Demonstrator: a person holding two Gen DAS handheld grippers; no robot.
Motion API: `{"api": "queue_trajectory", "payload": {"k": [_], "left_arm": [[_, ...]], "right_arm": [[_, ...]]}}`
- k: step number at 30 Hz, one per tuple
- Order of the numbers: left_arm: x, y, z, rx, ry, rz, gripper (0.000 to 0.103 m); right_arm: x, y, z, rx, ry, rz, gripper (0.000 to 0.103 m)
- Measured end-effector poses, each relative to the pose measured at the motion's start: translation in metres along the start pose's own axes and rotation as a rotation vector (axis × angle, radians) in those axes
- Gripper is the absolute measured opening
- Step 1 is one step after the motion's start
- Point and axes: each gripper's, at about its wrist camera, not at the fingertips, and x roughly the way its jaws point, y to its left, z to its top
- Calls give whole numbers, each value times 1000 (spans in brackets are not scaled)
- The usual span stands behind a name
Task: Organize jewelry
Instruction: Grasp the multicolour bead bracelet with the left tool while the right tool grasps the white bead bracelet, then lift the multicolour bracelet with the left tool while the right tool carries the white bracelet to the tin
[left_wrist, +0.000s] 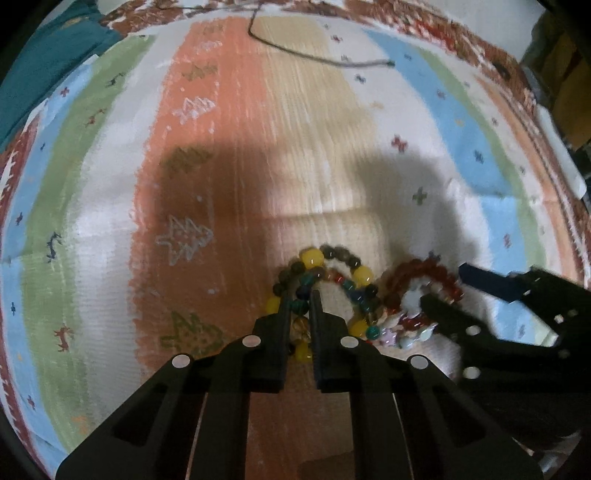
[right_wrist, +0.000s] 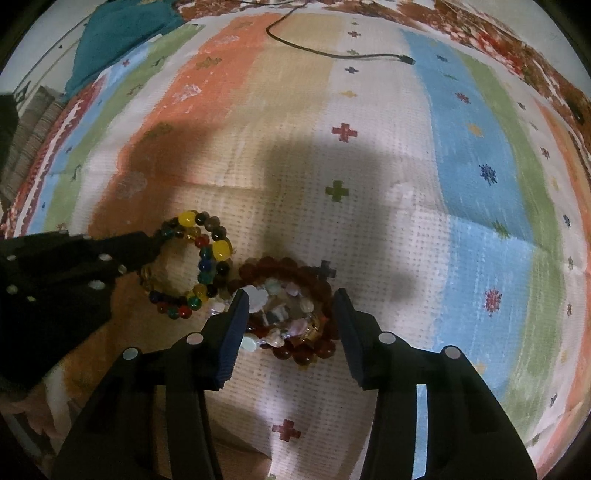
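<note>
Two stacked bead bracelets, one yellow and dark (left_wrist: 312, 257) (right_wrist: 220, 248), one of mixed green, blue and red beads (left_wrist: 349, 286) (right_wrist: 204, 266), lie on the striped rug (left_wrist: 221, 166) (right_wrist: 472, 177). My left gripper (left_wrist: 300, 301) (right_wrist: 157, 240) points down and is shut on their beads at the near side of the loops. Right beside them lies a dark red bead bracelet (left_wrist: 424, 267) (right_wrist: 280, 266) with a pastel shell bracelet (left_wrist: 402, 328) (right_wrist: 277, 314) on it. My right gripper (right_wrist: 290, 299) (left_wrist: 454, 291) straddles this pile, open, with the bracelets between its blue pads.
A black cable (left_wrist: 314, 55) (right_wrist: 332, 53) runs across the far part of the rug. A teal cloth (left_wrist: 48, 55) (right_wrist: 122, 33) lies at the far left corner. The grippers' shadows fall over the rug's middle. The two grippers stand close together.
</note>
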Motion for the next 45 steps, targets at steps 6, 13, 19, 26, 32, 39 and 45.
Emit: {"api": "queue_trajectory", "payload": {"k": [6, 13, 19, 26, 32, 39, 45], "left_arm": [[-16, 10, 2, -15, -22, -20, 9], [-17, 13, 2, -23, -24, -13, 9], [-14, 13, 4, -23, -19, -13, 9], [-12, 11, 4, -10, -15, -2, 9], [-15, 8, 4, -1, -24, -5, 9], [-23, 3, 1, 15, -38, -3, 9], [-37, -2, -3, 27, -63, -9, 9]], "right_arm": [[-1, 9, 0, -24, 2, 11, 48], [8, 14, 2, -35, 20, 8, 48], [17, 19, 4, -42, 40, 15, 40], [18, 25, 4, -59, 32, 15, 22], [15, 29, 3, -68, 23, 13, 19], [-3, 29, 5, -70, -22, 5, 19], [-22, 21, 1, -50, -59, 9, 19]]}}
